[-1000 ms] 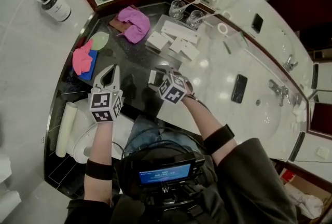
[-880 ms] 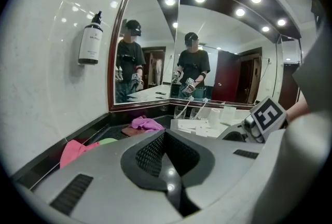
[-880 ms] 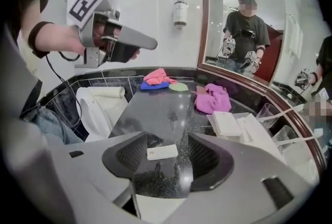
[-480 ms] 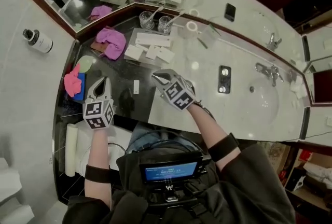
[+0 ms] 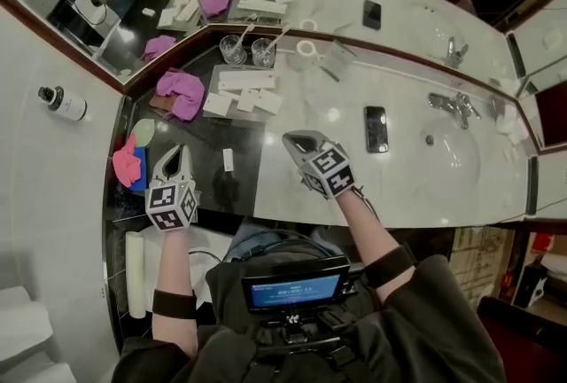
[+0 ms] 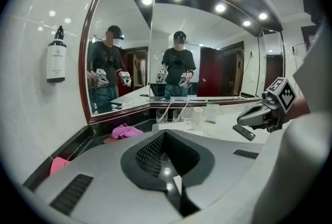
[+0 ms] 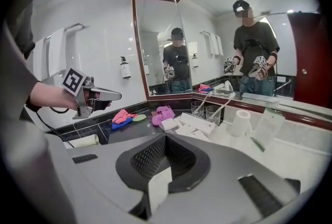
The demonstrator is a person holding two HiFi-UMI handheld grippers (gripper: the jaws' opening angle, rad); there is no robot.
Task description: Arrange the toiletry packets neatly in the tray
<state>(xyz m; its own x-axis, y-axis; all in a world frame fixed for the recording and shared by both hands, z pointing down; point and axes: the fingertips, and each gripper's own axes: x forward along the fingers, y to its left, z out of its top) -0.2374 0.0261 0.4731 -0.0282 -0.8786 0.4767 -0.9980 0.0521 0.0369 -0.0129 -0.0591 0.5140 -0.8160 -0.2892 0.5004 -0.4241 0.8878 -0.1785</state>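
Nearest me, my left gripper (image 5: 177, 152) hangs over the dark stretch of the bench (image 5: 337, 186), nearer me than the tray (image 5: 232, 91) and off to its left. Its jaws are pressed together with nothing in them. My right gripper (image 5: 294, 140) hovers over the pale marble, nearer me than the tray and to its right. Its jaws have just been closing and now meet, empty — the white showing in their gap is the marble underneath. Between the two grippers a lone packet (image 5: 228, 160) lies flat on the dark surface, on my side of the tray and clear of it. Left of that, a pink cloth (image 5: 127, 161) sits near the bench's edge. In the tray, a long packet (image 5: 246, 80) lies along the far side, and three smaller packets (image 5: 246, 101) sit in a loose row along the near side, not squared to one another. A purple cloth (image 5: 180, 93) is bunched just beside the tray's left end, and a phone (image 5: 376, 126) lies well off to its right on the marble. Beyond the tray stand two glasses (image 5: 235, 50), each with a thin stick leaning in it, and a white roll (image 5: 307, 47) to their right — then the mirror (image 5: 133, 9).
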